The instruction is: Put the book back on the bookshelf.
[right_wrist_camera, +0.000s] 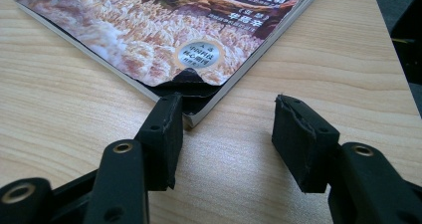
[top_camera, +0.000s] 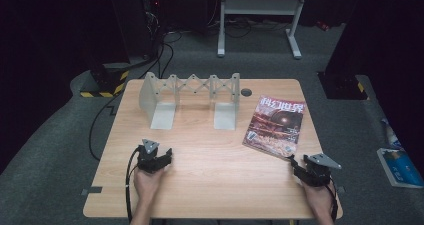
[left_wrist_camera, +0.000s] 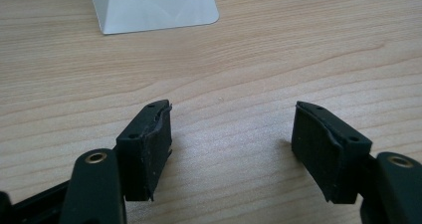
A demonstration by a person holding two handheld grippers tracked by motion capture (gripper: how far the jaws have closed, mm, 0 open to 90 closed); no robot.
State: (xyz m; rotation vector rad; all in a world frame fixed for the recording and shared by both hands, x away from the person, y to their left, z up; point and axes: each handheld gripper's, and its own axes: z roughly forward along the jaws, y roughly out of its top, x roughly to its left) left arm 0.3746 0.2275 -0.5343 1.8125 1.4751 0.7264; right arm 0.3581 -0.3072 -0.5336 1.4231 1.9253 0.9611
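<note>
Two grippers, both jaws apart, nothing held: left gripper low at 7 o'clock, right gripper at 5 o'clock, tips just at the near corner of the one magazine. Magazine lies flat at 3 o'clock, long axis near-to-far, slightly skewed. One grey expandable bookend rack at 12. Wood table, grey carpet, dark room.

The magazine lies flat and closed on the tabletop, at about two o'clock from its middle, turned slightly clockwise. Its glossy cover is dark red with white characters across the top and a round silver sticker near its near corner. That near corner is curled and worn.
</note>
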